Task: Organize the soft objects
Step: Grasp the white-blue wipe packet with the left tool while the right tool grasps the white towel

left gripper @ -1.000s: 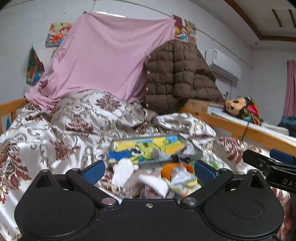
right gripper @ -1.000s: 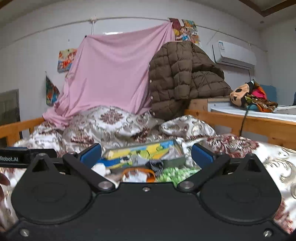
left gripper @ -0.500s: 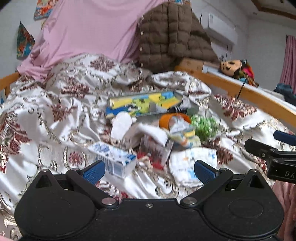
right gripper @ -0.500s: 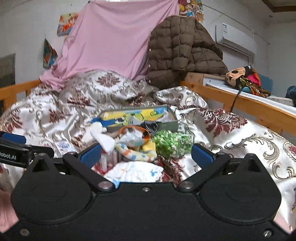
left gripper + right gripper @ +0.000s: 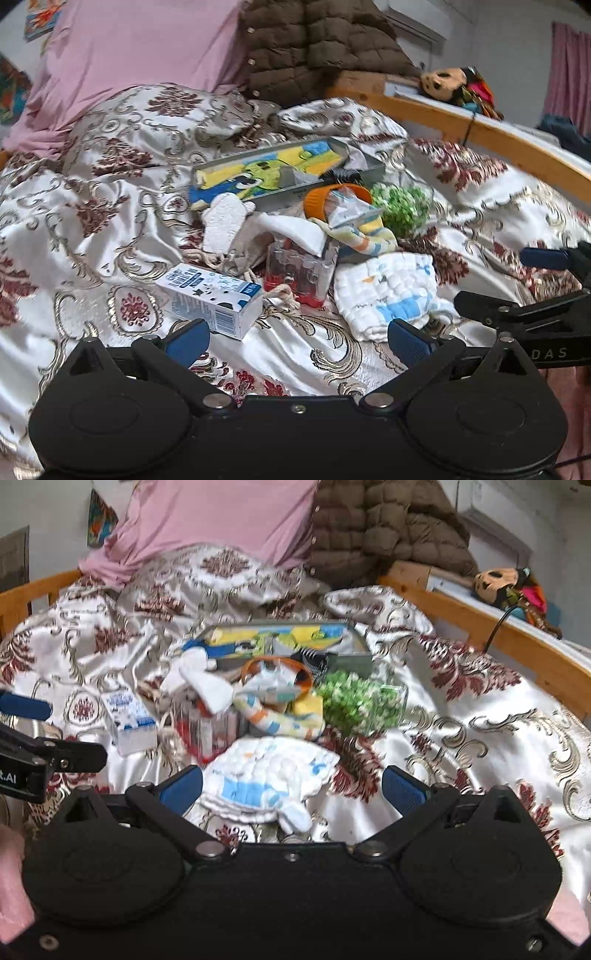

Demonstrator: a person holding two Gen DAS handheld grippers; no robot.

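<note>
The right gripper (image 5: 291,792) is hovering over a bed with its blue fingers spread wide, holding nothing. A white quilted cloth with blue patches (image 5: 267,775) is lying directly between and just ahead of its fingers. The left gripper (image 5: 297,339) is also gaping empty, with a milk carton (image 5: 210,297) just ahead of its left finger. Beyond both, a striped sock (image 5: 275,716), a green fluffy bundle (image 5: 356,701) and a colourful tin (image 5: 277,170) are sitting piled on the patterned satin bedspread (image 5: 92,221).

Milk carton (image 5: 211,297) lies on patterned bedspread (image 5: 92,206) nr clear plastic container (image 5: 300,271); brown jacket (image 5: 314,48) & pink sheet (image 5: 140,48) behind.
</note>
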